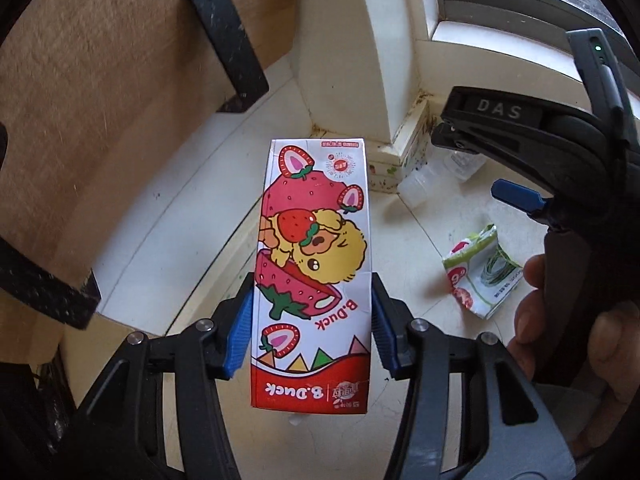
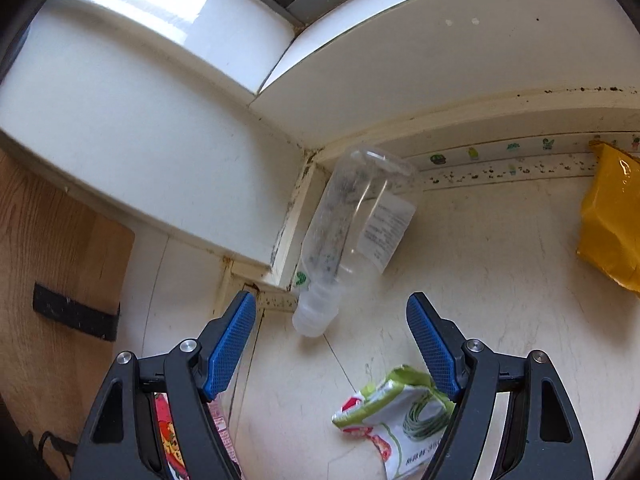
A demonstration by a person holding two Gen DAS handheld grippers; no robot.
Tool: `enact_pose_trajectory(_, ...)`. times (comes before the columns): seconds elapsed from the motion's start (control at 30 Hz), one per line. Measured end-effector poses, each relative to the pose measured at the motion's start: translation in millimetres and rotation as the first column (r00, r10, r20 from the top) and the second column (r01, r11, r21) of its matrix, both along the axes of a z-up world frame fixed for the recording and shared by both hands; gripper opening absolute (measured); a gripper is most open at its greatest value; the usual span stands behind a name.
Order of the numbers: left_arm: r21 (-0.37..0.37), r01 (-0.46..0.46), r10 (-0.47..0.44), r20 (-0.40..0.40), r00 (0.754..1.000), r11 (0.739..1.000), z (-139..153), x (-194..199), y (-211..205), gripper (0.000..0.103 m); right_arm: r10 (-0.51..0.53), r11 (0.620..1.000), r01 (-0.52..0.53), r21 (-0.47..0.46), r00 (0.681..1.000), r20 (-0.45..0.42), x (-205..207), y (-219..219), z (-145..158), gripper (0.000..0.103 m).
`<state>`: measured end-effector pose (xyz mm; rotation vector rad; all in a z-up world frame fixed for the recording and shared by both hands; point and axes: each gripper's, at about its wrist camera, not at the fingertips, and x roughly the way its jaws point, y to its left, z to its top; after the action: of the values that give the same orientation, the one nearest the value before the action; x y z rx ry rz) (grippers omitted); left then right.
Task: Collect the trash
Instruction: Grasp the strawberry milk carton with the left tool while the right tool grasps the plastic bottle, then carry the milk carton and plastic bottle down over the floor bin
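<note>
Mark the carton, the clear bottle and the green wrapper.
carton (image 1: pixel 312 264), left wrist view, middle of its printed face.
clear bottle (image 2: pixel 356 224), right wrist view, middle of its body.
green wrapper (image 2: pixel 396 412), right wrist view, its crumpled middle.

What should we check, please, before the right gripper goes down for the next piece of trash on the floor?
1. Carton clamped between the left gripper's pads: ok, both blue pads press its sides.
2. Right gripper open and holding nothing: ok.
3. Clear bottle free to pick: ok, it lies on the floor against the skirting ahead of the fingers.
4. Green snack bag clear of the fingers: not ok, it lies crumpled right by the right-hand finger.
5. Yellow bag within reach: cannot tell, it is cut off at the frame edge.
6. Bin to drop the carton into: cannot tell, none in view.
</note>
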<state>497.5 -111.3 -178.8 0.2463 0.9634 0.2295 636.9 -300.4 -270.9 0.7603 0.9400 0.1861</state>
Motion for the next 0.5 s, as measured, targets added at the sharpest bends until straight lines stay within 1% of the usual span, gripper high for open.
enact_pose_trajectory(0.1,0.005,0.008,-0.008,0.006,1.000,1.000,0.6,7.9,-2.8,0.049,-0.037,0.999,0.037,0.007,0.999,-0.017,18.2,-4.1,-5.1,0.079)
enact_pose_trajectory(0.2,0.006,0.010,-0.010,0.002,1.000,1.000,-3.0,11.0,-6.7,0.049,-0.062,0.998,0.063,0.020,0.997,-0.054,34.3,-7.5,-14.8,0.079)
enact_pose_trajectory(0.27,0.007,0.012,-0.012,-0.007,1.000,1.000,-7.2,10.4,-6.7,0.049,-0.065,0.998,0.066,0.021,0.997,-0.044,41.8,-7.5,-16.6,0.077)
enact_pose_trajectory(0.3,0.008,0.014,-0.014,-0.013,1.000,1.000,-9.3,9.5,-5.9,0.049,-0.062,0.998,0.063,0.009,0.997,-0.042,44.8,-6.4,-15.9,0.076)
enact_pose_trajectory(0.33,0.009,0.016,-0.016,-0.020,1.000,1.000,-11.9,9.4,-6.0,0.049,-0.056,0.998,0.056,-0.004,0.997,-0.045,48.0,-5.1,-16.0,0.067)
enact_pose_trajectory(0.37,0.011,0.017,-0.017,-0.025,1.000,1.000,-14.3,8.6,-6.0,0.049,-0.043,0.999,0.043,0.007,0.998,-0.041,49.9,-4.7,-16.3,0.062)
enact_pose_trajectory(0.5,0.003,0.028,-0.028,-0.037,0.999,1.000,-17.7,9.1,-2.9,0.049,-0.039,0.999,0.040,0.011,0.999,-0.034,46.6,-5.6,-10.5,0.061)
